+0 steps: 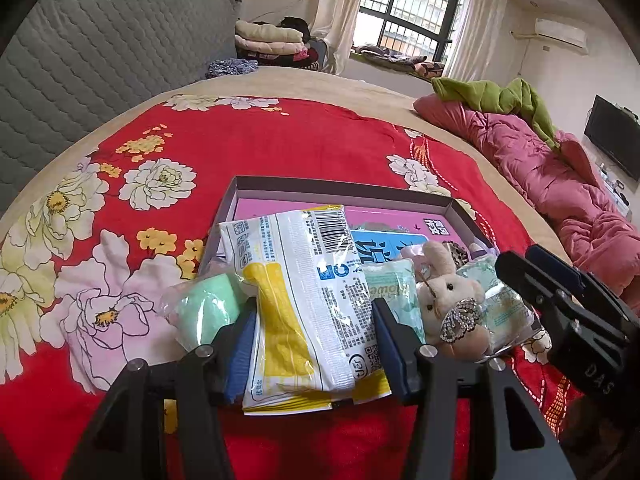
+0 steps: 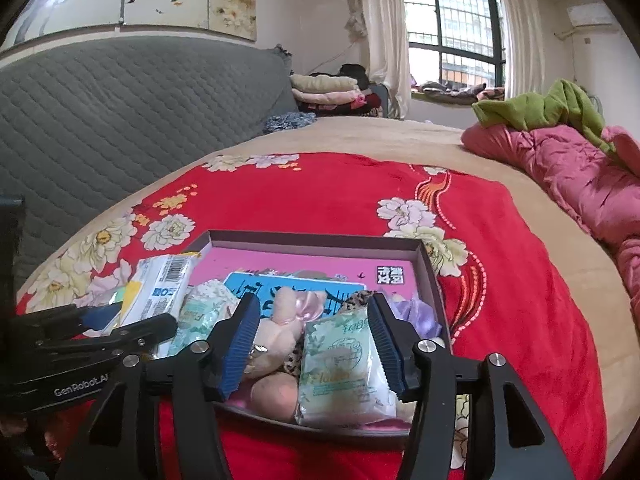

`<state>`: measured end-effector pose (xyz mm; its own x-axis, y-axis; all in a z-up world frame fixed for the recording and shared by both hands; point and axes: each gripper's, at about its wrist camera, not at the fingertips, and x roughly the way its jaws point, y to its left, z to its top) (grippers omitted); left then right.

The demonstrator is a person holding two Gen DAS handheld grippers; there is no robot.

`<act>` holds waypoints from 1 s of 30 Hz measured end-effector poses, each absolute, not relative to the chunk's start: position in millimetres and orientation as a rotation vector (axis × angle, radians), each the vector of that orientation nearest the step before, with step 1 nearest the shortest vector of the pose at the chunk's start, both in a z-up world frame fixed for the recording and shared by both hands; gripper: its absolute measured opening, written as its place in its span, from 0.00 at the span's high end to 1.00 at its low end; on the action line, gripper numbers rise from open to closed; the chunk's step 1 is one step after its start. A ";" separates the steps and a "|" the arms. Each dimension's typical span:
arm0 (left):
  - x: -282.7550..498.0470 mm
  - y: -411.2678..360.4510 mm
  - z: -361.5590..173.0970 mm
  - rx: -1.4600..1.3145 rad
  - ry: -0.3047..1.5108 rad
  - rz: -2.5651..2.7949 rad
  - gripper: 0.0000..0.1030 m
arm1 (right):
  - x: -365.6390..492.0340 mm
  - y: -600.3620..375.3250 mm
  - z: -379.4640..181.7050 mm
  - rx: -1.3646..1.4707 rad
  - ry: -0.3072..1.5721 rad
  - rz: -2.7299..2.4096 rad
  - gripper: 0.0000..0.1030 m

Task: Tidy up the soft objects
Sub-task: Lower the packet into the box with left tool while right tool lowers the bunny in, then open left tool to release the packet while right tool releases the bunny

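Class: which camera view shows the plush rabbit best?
The left wrist view: the plush rabbit faces the camera there, ears, eyes and sparkly bow all clear. In the right wrist view it lies partly behind a tong finger, face hidden.

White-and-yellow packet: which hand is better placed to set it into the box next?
Left. The left gripper is already clamped on the white-and-yellow packet, which hangs over the box at its near left corner. The right gripper stands open around a green tissue pack lying in the box.
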<state>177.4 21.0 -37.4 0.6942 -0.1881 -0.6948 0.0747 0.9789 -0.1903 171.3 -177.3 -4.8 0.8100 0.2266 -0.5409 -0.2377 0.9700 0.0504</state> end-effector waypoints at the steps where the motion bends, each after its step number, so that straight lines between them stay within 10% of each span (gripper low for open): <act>1: 178.1 20.7 -37.8 -0.153 0.791 -0.149 0.46 | 170.9 -177.0 -5.3 -0.021 0.578 0.250 0.40; 30: 174.1 29.7 -21.3 -0.192 0.730 -0.169 0.40 | 163.6 -180.4 -6.8 -0.064 0.591 0.180 0.31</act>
